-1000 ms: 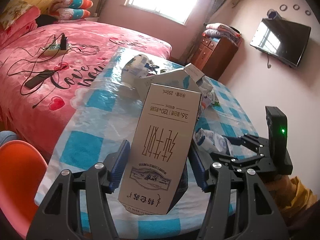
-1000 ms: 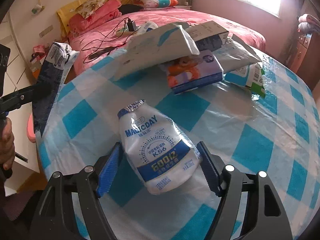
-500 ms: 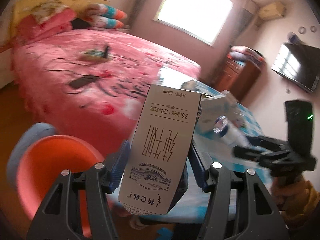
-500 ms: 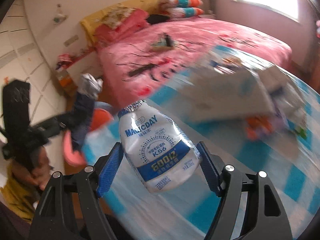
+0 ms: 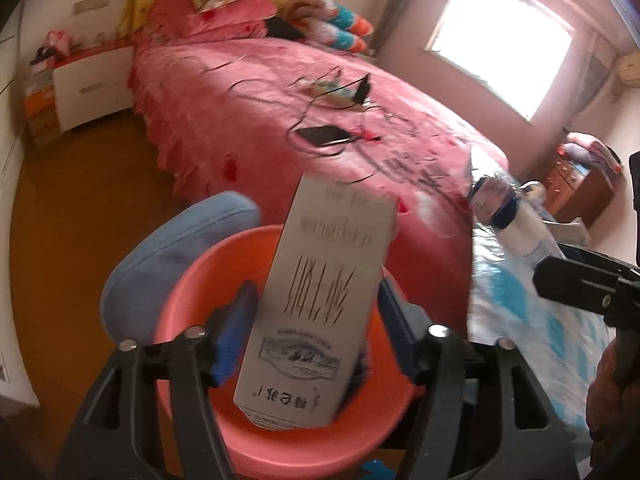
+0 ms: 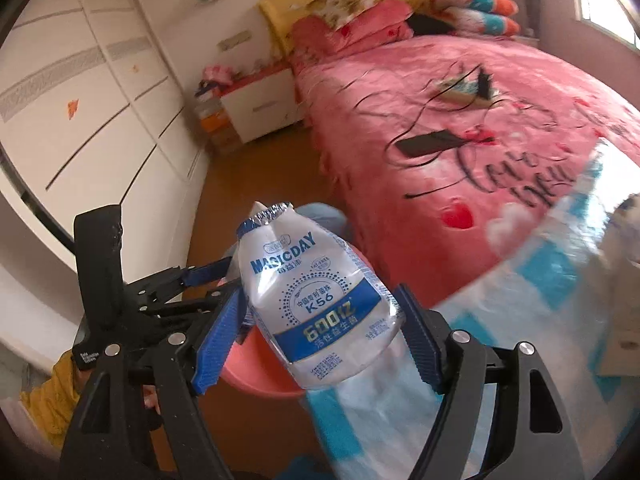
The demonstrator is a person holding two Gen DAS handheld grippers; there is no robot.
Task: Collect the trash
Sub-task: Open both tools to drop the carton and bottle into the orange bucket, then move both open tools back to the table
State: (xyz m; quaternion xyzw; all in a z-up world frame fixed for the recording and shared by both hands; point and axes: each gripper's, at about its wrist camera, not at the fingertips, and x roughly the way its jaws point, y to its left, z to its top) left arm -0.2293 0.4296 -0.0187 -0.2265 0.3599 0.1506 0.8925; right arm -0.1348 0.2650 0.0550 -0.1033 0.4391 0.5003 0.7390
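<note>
In the left wrist view, my left tongs [image 5: 314,292] have just been opening and now stand spread. The milk carton [image 5: 320,300] is between the blue pads [image 5: 236,320] with a small gap on each side. It is tilted, its top toward 12 o'clock, and it is blurred. Directly behind and below the carton is the pink basin [image 5: 188,304]. A blue seat [image 5: 168,248] is behind the basin at 10 o'clock. The counter [image 5: 516,296] with its blue check cloth is at 3 o'clock, and the bed [image 5: 240,120] with a phone [image 5: 320,134] and cables is at 12 o'clock.

In the right wrist view, my right tongs [image 6: 320,300] are pinching the clear bottle [image 6: 316,292] with the blue label; both pads press on its sides and its sealed mouth points to 11 o'clock. The basin rim shows under it at 7 o'clock. The left tongs are at 9 o'clock, just beside the bottle. The counter edge is at 4 o'clock and the bed at 1 o'clock.
</note>
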